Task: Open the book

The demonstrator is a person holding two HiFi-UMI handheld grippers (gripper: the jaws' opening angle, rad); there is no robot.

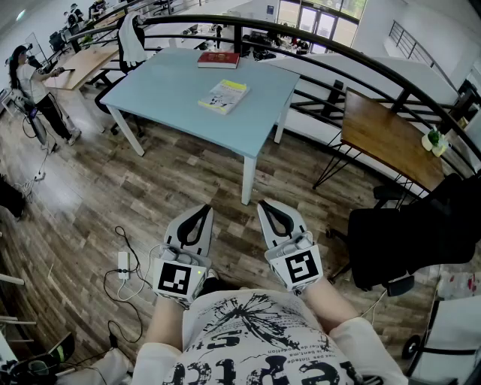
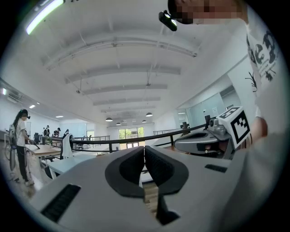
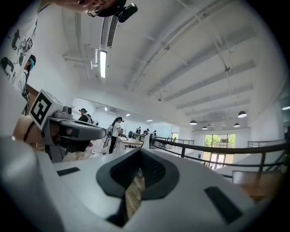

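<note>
Blue table (image 1: 161,94): yellow book (image 1: 224,96) (closed), red book (image 1: 219,59).

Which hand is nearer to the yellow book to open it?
Left, probably, but only just. The left gripper and right gripper both sit close to the person's body, fingers shut, well short of the blue table. The yellow book lies ahead between them, slightly toward the left one.

Office with a brown wood-plank floor (image 1: 150,195).
A light blue rectangular table (image 1: 173,90) stands upper centre before a curved black metal railing (image 1: 225,19); brown wooden desk (image 1: 383,143) and black office chair (image 1: 413,241) at right; white power strip (image 1: 123,263) lower left; person (image 1: 34,86) standing upper left.
</note>
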